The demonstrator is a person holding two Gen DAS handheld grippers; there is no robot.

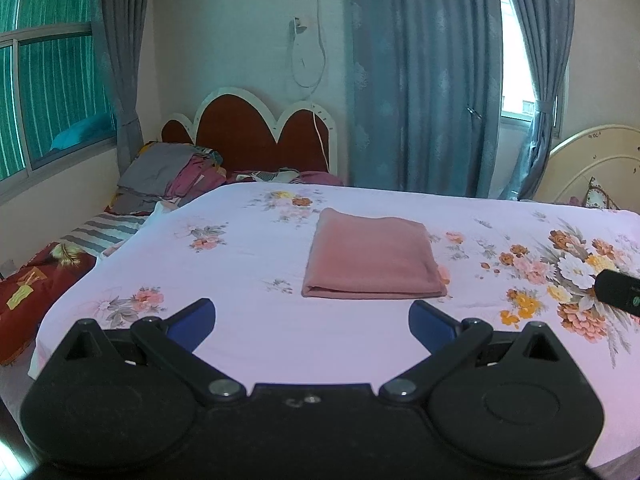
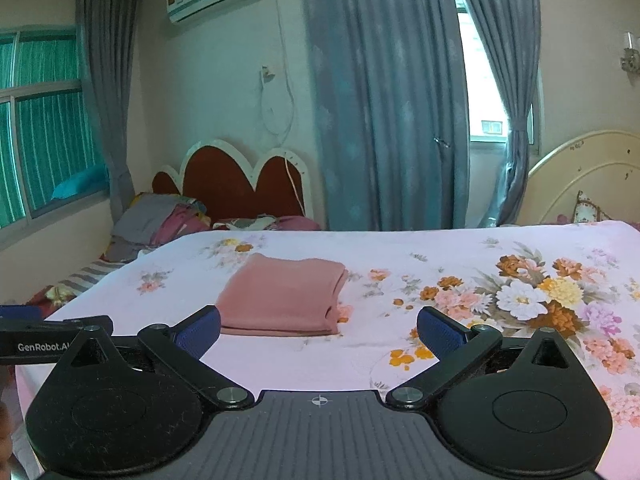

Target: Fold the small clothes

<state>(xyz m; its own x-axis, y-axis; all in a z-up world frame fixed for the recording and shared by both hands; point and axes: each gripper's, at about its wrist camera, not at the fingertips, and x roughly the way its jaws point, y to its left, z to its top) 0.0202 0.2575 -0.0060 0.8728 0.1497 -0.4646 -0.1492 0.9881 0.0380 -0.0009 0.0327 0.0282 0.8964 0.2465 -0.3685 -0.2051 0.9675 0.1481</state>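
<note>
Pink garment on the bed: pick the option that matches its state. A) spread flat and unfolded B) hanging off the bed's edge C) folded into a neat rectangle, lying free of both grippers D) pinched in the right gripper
C: the pink garment lies as a folded rectangle on the floral bedsheet, while the left gripper and the right gripper are both open and short of it.

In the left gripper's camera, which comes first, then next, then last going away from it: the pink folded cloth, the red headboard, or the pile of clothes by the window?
From the left gripper:
1. Pink folded cloth, just ahead on the flowery bedsheet.
2. Pile of clothes, far left on the other bed.
3. Red headboard, behind the pile against the wall.
</note>
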